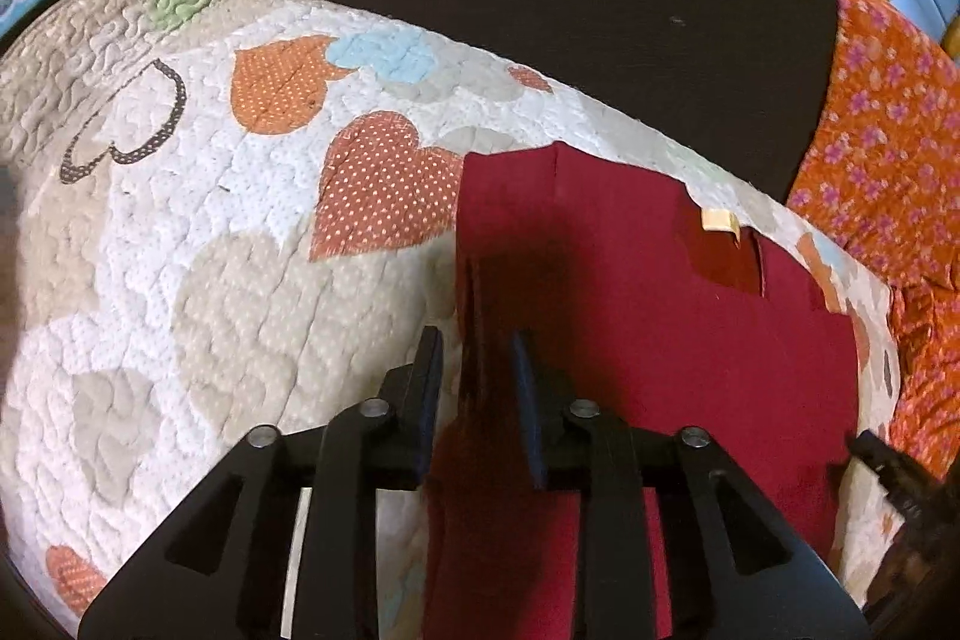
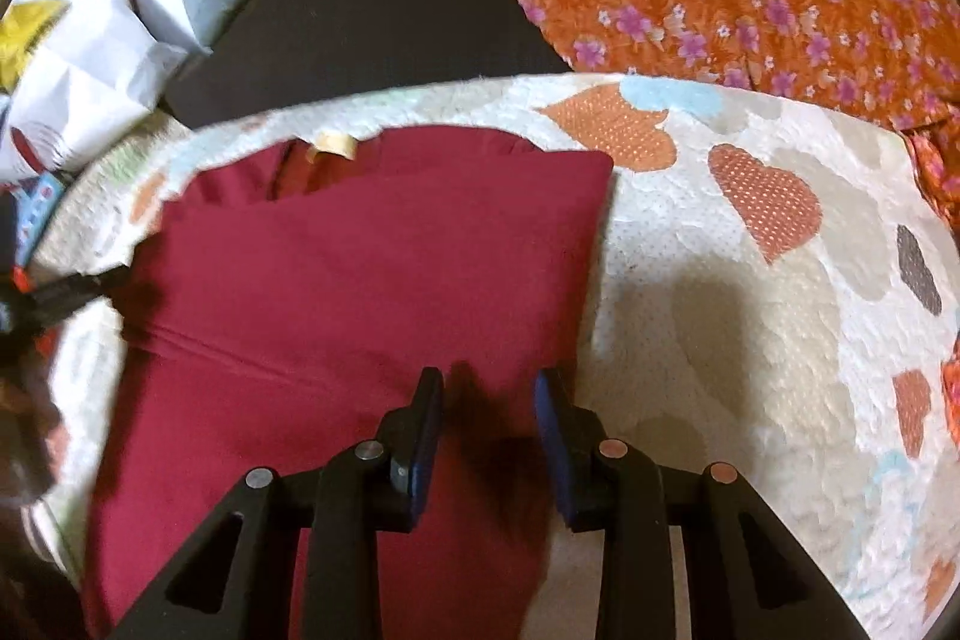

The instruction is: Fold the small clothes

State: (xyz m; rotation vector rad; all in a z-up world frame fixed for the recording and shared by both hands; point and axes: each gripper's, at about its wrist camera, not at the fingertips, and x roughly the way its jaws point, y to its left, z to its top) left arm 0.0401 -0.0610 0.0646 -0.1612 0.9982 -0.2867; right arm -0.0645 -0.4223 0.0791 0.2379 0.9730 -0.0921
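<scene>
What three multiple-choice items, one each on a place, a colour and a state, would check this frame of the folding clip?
1. The garment lies on:
A. a bare wooden floor
B. the heart-patterned quilt
C. a metal tray

2. The garment's colour is:
A. dark red
B. navy
C. white

3. The right tongs are:
A. shut tight on a sock
B. out of view
C. over the garment's near edge, jaws apart

Key:
1 B, since quilted hearts show around the cloth on all visible sides.
2 A, since both wrist views show it as one solid dark red.
3 C, since a clear gap shows between the two fingers, with flat red cloth beneath.
</scene>
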